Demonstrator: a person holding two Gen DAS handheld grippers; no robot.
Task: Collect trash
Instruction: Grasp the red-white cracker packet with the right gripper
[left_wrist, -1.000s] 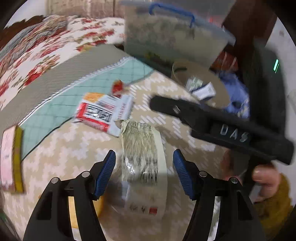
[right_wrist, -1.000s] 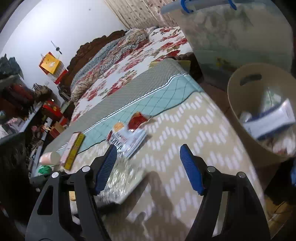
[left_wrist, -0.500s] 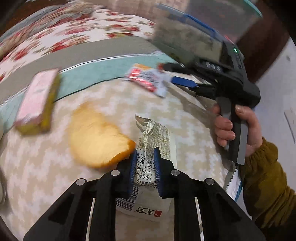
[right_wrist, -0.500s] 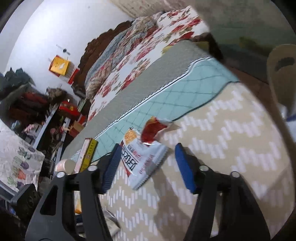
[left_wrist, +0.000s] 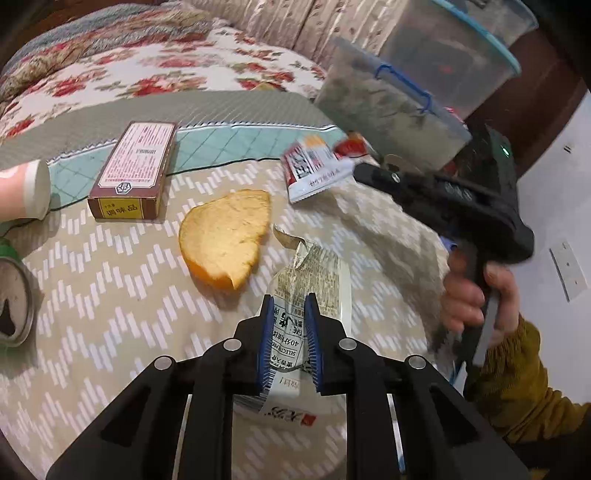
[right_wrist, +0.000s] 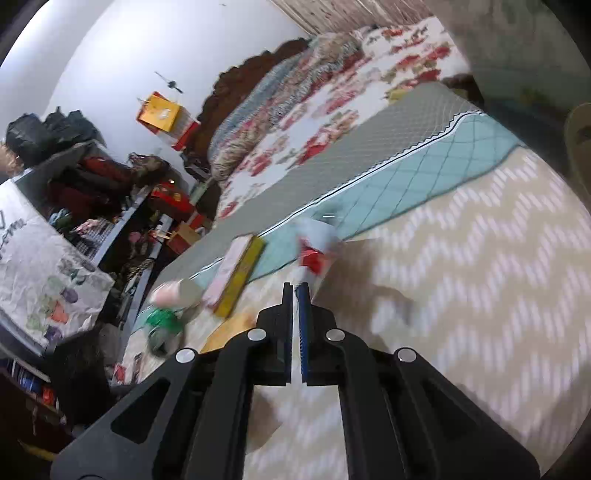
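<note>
Your left gripper (left_wrist: 289, 317) pinches the clear wrapper (left_wrist: 314, 273), whose long axis runs straight ahead over the bed's near edge. Your right gripper (right_wrist: 296, 291), jaws pressed together, grips the red-and-white packet (left_wrist: 314, 170) at the bed's far right.

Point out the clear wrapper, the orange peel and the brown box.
clear wrapper (left_wrist: 317, 266), left wrist view, printed upper part.
orange peel (left_wrist: 225, 236), left wrist view, pale inner side.
brown box (left_wrist: 138, 158), left wrist view, top label.

Both grippers, left gripper (left_wrist: 289, 332) and right gripper (right_wrist: 295, 321): black arms, silver screws, blue ribbed pads; bare right hand (left_wrist: 476, 291), mustard sleeve (left_wrist: 524, 373).
</note>
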